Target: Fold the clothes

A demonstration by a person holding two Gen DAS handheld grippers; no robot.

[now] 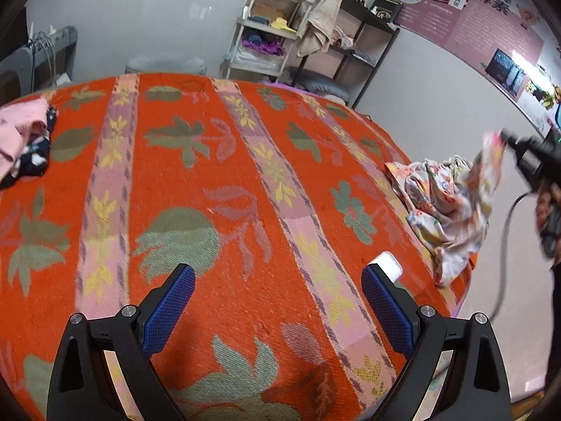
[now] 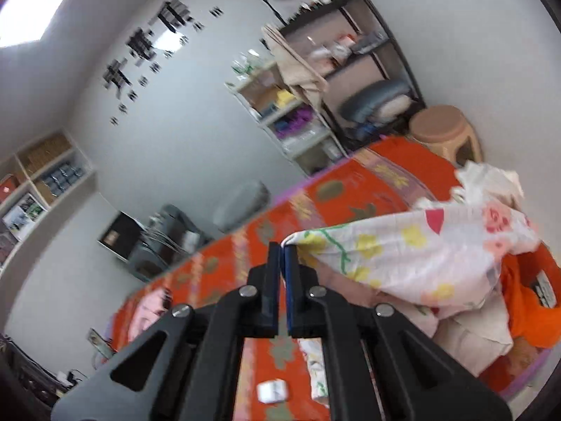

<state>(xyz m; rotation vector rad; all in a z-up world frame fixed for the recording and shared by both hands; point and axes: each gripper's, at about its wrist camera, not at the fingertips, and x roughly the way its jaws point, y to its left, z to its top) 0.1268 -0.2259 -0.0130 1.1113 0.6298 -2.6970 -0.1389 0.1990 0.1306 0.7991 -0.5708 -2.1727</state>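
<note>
Your right tongs are pinching the floral garment; left tongs are gaping. That thin edge grip risks slipping.

- One floral garment
- One pink and navy clothes pile
- One small white box
- Two shelving units
- One round stool

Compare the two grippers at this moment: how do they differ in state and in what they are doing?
The left gripper is open, while the right gripper is shut. The left gripper holds nothing and sits over the orange blanket; the right gripper pinches a corner of the floral garment and holds it up off the blanket. Both have black arms with blue textured pads.
</note>
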